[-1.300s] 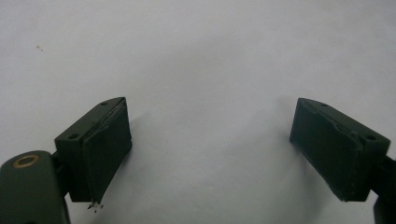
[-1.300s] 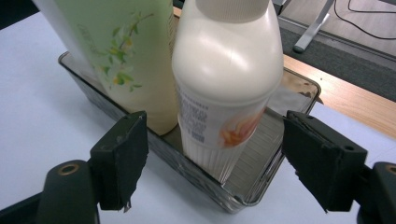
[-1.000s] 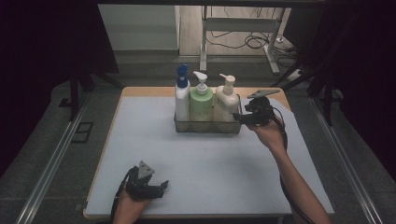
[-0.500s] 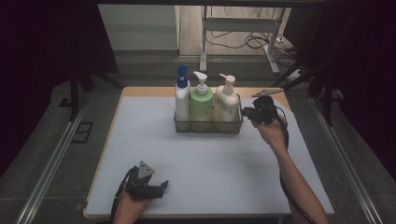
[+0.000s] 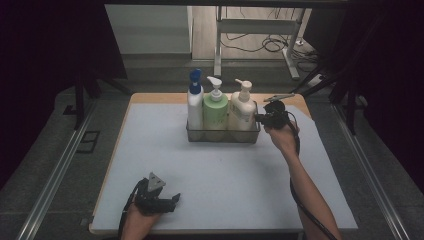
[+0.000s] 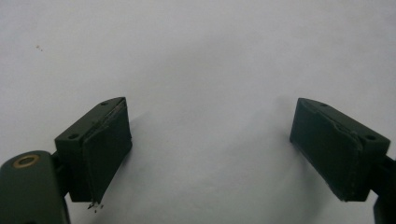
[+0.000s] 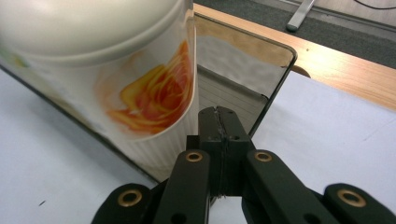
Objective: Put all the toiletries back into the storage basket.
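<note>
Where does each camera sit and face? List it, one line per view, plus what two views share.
High view: above the person's side, looking forward and down at the table; both forearms and grippers show.
Left gripper view: on the left gripper, facing bare tabletop.
Right gripper view: on the right gripper, facing the clear tray.
Shared: cream pump bottle.

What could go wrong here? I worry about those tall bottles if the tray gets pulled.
The right gripper is shut against the end wall of the clear tray, seemingly clamped on it. Pulling from that end alone could swing the tray. The three pump bottles, like the cream bottle beside the jaws, stand far above the low walls and might tip. The left gripper sits open near the table's front edge, too far to help.
</note>
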Action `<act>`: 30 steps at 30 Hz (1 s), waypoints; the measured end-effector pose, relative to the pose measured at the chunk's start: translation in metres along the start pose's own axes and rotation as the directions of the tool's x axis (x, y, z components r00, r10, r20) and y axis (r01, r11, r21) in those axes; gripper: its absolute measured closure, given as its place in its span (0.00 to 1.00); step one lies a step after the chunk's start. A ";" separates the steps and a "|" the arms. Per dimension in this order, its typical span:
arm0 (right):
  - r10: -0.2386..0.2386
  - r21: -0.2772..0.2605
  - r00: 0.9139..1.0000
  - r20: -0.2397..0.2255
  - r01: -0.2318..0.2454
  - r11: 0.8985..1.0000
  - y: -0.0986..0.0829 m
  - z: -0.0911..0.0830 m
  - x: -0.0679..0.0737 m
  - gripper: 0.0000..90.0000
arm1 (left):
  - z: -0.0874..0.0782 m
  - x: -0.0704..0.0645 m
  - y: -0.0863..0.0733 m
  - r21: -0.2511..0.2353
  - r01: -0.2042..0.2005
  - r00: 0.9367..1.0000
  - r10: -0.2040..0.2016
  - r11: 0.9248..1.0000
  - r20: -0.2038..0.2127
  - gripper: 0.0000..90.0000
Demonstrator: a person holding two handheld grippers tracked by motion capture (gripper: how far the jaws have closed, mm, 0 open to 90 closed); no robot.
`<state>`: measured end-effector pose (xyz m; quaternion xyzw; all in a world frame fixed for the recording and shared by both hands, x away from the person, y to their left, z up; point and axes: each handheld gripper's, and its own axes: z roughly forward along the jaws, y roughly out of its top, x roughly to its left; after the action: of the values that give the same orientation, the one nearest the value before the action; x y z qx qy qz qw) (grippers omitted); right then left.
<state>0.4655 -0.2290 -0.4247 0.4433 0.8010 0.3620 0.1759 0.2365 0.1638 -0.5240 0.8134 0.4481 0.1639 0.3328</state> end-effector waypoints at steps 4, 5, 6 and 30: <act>0.003 0.014 1.000 -0.003 -0.003 1.000 0.000 0.010 -0.001 1.00 | 0.000 0.000 0.000 0.000 0.001 1.000 -0.001 1.000 0.000 0.14; 0.003 0.017 1.000 -0.003 -0.003 1.000 0.000 0.012 -0.001 1.00 | 0.000 0.000 0.000 0.000 0.001 1.000 -0.001 1.000 0.001 0.14; 0.003 0.017 1.000 -0.003 -0.003 1.000 0.000 0.012 -0.001 1.00 | 0.000 0.000 0.000 -0.001 0.002 1.000 -0.002 1.000 0.001 0.14; 0.029 0.070 0.999 -0.038 -0.027 0.997 -0.011 0.039 0.000 1.00 | 0.000 0.000 0.000 0.000 0.003 1.000 -0.003 1.000 0.002 0.14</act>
<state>0.4828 -0.2165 -0.4590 0.4531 0.8100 0.3450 0.1398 0.2366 0.1636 -0.5240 0.8128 0.4489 0.1628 0.3336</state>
